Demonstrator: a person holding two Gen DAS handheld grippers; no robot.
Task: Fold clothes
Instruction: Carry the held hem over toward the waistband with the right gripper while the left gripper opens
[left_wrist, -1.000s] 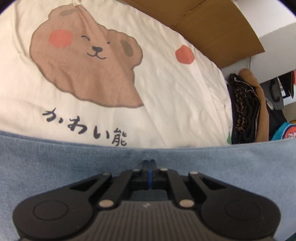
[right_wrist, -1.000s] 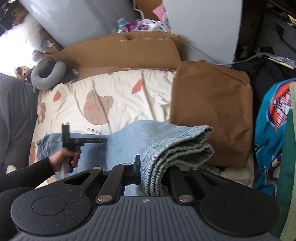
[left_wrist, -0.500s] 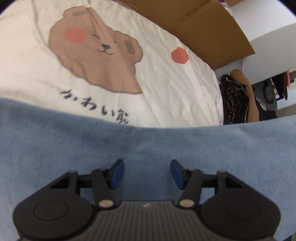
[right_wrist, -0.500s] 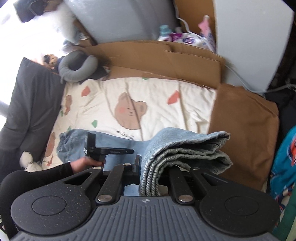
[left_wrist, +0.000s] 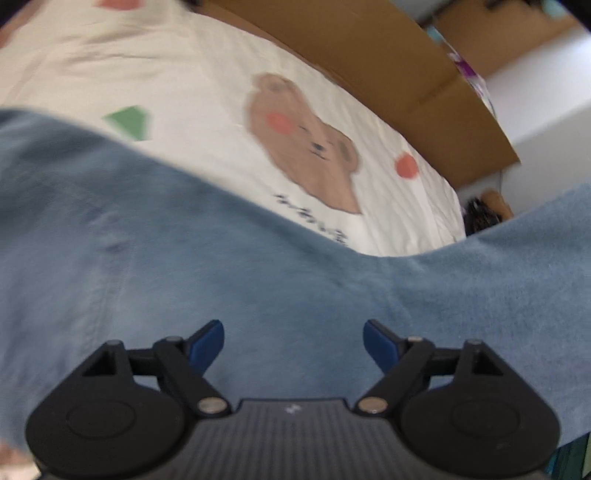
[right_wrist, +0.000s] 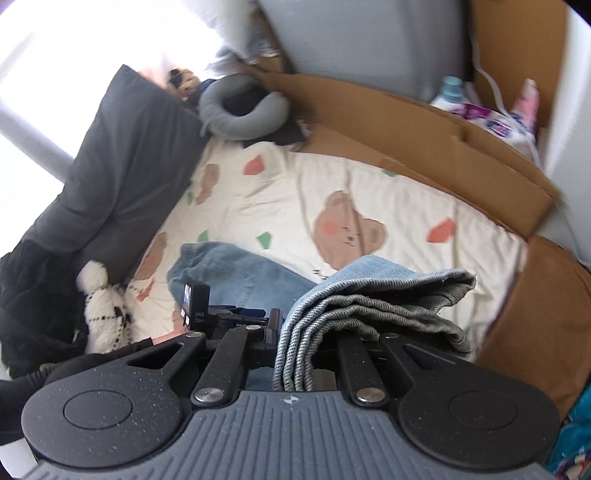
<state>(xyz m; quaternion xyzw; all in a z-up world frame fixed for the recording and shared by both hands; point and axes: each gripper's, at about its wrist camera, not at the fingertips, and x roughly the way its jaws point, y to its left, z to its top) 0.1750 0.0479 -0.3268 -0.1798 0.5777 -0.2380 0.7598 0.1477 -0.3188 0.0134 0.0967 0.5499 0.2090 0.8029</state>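
Denim everywhere: light-blue denim jeans (right_wrist: 373, 295) sprawl over the cream bear-print bedsheet (right_wrist: 369, 181), far end bunched in the right gripper (right_wrist: 295, 332), fingers clamped. Left gripper (left_wrist: 293, 341) is opening, nothing pinched. Risk: one-sided hold lets stacked layers slip, skewing the fold.

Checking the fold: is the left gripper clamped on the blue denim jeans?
No: the left gripper fingers are opening above the blue denim jeans, gripping nothing.
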